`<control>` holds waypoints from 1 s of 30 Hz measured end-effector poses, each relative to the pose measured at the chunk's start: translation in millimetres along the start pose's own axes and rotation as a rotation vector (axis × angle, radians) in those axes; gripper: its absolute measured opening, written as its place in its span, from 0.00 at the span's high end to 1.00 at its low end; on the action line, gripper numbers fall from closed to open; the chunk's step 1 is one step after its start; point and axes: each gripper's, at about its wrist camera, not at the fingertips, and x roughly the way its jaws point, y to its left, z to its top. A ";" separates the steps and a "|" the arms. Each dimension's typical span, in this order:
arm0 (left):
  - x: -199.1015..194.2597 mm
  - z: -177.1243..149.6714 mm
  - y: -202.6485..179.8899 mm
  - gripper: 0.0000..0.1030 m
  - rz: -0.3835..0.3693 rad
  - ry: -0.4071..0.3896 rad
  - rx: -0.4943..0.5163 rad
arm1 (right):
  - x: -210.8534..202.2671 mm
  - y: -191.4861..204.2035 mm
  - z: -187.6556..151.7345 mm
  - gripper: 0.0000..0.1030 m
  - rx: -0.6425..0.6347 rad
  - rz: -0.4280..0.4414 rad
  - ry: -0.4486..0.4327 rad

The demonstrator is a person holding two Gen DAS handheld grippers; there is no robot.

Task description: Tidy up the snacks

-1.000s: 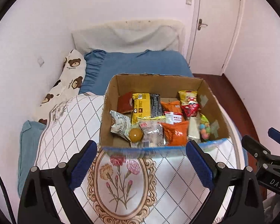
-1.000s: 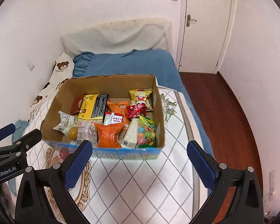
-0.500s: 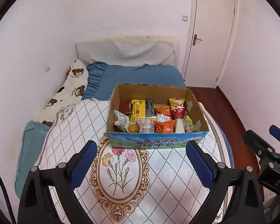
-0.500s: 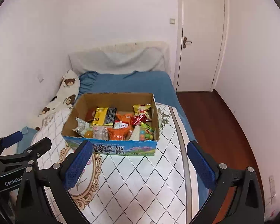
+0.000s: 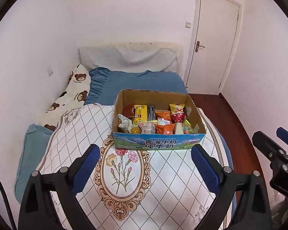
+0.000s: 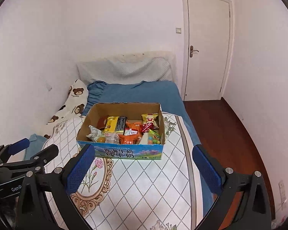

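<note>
Snacks fill the cardboard box; both grippers, left and right, hang back spread wide, so approach from above.

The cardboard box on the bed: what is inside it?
The cardboard box holds packed snacks: a yellow-and-black packet, an orange packet, a red packet, a bag of colourful candy balls. Whatever lies beneath them, and the box floor, is covered.
</note>
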 end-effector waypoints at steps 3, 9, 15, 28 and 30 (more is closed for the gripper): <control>2.3 2.0 -0.1 0.05 0.010 -0.007 0.000 | 1.8 -1.4 -0.4 0.00 0.002 -0.005 0.003; 26.1 8.9 -1.9 0.00 0.024 0.000 0.005 | 28.9 -6.6 1.4 0.00 0.012 -0.029 0.016; 63.0 18.2 1.8 0.00 0.047 0.007 -0.006 | 65.4 -12.5 7.3 0.00 0.022 -0.059 0.020; 113.6 32.8 -4.3 0.00 0.093 0.031 0.036 | 140.8 -25.2 12.7 0.00 0.049 -0.093 0.078; 118.3 32.8 -5.1 0.00 0.091 0.037 0.035 | 148.4 -26.0 11.8 0.00 0.048 -0.099 0.087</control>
